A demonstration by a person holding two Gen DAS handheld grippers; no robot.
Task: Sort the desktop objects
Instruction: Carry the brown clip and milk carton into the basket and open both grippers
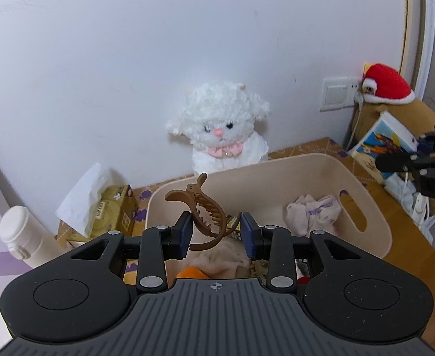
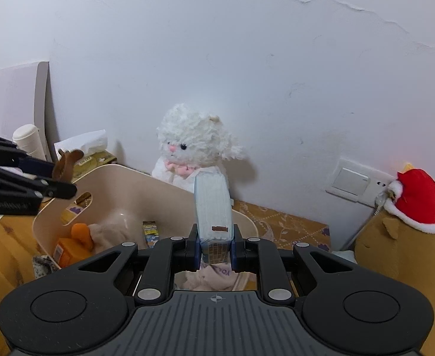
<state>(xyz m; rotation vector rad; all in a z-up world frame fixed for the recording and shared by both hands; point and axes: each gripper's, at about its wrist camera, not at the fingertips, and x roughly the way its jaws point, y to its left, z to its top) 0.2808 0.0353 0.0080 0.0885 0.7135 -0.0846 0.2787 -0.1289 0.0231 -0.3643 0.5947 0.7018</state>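
Here two claws hover over one beige bin (image 1: 276, 169): left claw (image 1: 216, 233) clamps one brown hair clip (image 1: 205, 216), right claw (image 2: 216, 244) perhaps one tissue pack (image 2: 213, 207).

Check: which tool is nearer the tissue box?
Left. The left tool, holding the brown hair clip, is next to the tissue box; the right tool is across the beige bin.

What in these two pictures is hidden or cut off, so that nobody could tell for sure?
- Left wrist view: the beige bin's near floor is hidden behind the left gripper, which holds a brown hair clip.
- Left wrist view: the right gripper is cut off by the picture's edge.
- Right wrist view: the small print on the blue tissue pack is too small to read.
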